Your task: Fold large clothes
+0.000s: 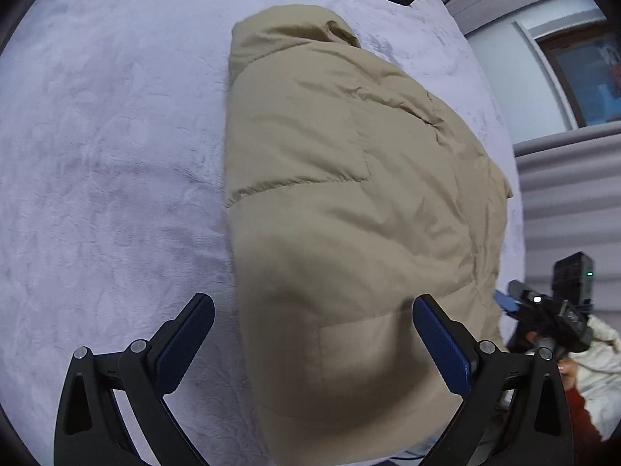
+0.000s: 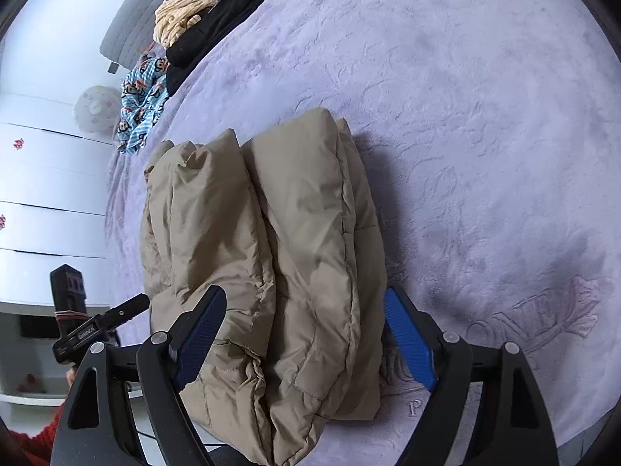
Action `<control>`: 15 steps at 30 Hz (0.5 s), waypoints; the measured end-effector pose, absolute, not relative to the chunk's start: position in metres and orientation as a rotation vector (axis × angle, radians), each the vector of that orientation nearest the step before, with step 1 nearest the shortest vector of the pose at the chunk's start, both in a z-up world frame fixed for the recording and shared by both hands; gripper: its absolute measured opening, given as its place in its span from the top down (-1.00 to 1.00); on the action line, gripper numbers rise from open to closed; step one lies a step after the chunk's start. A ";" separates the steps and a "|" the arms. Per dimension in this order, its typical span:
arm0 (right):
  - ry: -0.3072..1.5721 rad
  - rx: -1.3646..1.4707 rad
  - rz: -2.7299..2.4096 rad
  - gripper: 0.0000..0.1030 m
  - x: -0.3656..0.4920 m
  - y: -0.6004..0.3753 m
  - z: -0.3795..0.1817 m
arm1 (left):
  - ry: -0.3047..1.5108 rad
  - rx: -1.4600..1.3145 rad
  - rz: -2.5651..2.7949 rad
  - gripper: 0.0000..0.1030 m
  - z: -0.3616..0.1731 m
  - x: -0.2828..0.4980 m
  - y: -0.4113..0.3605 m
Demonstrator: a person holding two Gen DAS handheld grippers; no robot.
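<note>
A beige padded jacket lies folded into a thick bundle on a lavender plush blanket. My left gripper is open, just above the bundle's near end, with nothing between its blue pads. In the right wrist view the same jacket shows as stacked puffy layers. My right gripper is open over its near edge and holds nothing. The right gripper also shows in the left wrist view at the bundle's right side, and the left one in the right wrist view.
A black garment, a tan cloth and a blue cartoon-print cloth lie at the blanket's far edge. White drawers stand to the left. A window and grey curtain lie beyond the bed.
</note>
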State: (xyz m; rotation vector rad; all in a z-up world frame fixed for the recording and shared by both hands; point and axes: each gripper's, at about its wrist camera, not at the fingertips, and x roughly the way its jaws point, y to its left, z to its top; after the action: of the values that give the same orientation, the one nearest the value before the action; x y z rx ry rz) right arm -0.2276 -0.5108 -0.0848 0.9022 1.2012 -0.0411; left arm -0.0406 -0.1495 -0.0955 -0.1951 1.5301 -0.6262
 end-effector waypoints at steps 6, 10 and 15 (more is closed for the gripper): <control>1.242 0.974 0.009 -0.69 -0.214 -0.521 -0.116 | 1.570 -0.348 -0.707 -0.99 -0.122 -0.018 -0.139; 1.222 1.015 0.037 -0.69 -0.204 -0.527 -0.128 | 1.582 -0.413 -0.805 -0.99 -0.138 -0.010 -0.140; 1.225 1.100 0.133 -0.70 -0.187 -0.528 -0.152 | 1.610 -0.474 -0.853 -0.99 -0.160 -0.006 -0.143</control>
State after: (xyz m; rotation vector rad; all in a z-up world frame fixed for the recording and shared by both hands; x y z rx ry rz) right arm -0.1868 -0.5275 -0.1520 1.1003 1.2246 0.1334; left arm -0.0061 -0.1431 -0.1599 -0.4743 1.6101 -0.8527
